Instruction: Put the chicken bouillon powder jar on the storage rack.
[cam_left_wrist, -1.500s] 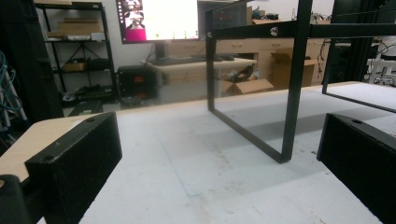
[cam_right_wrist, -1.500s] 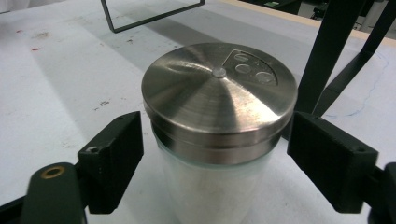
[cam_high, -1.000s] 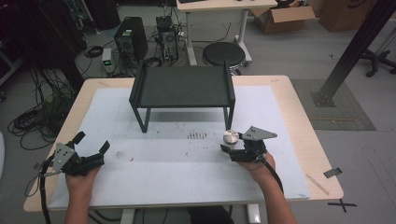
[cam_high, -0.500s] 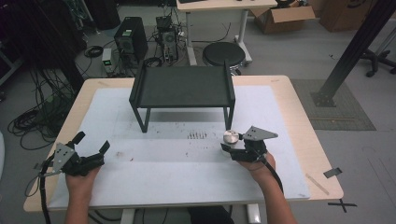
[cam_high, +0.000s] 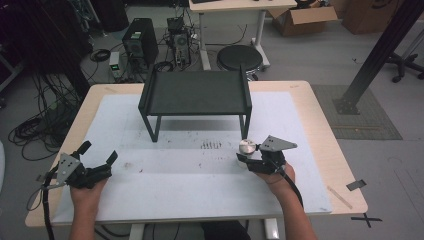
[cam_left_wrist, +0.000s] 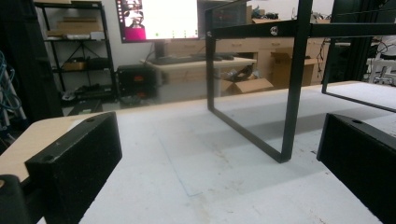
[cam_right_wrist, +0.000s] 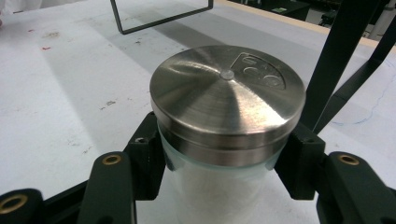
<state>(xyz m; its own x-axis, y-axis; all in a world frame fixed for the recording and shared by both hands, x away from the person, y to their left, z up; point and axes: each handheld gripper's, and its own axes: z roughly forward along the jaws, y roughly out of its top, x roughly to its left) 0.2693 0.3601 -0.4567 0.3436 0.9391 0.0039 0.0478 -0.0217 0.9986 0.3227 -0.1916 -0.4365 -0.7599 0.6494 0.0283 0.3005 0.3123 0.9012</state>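
Far left, near the front edge of the surface (cam_high: 165, 175): left gripper (cam_high: 97, 159), jaws spread wide, nothing between them, pointed toward the black metal rack (cam_high: 195, 95). Idle for now, by the look of it. In the left gripper view, one rack leg (cam_left_wrist: 292, 93) straight ahead, bare white mat before it.

Centre: rack standing on four thin legs, top tray bare.

Right of centre, just in front of the rack's near right leg: right gripper (cam_high: 248, 156), clamped on a shaker jar (cam_right_wrist: 224, 135), steel lid (cam_right_wrist: 227, 98) on top, white powder inside, jaws pressing the glass just under the lid. Jar upright; resting on the mat or just off it, cannot tell.

Step in hand, as a judgement: jar grasped, ready to carry. Next move, probably: lift straight up, clear the rack edge, keep the jar level, then set down on the tray.

Surface: pale wood under a scuffed, stained white mat. Beyond: grey floor, round stool (cam_high: 240, 57), computer tower (cam_high: 137, 45), tangled cables, cardboard box (cam_high: 305, 17).
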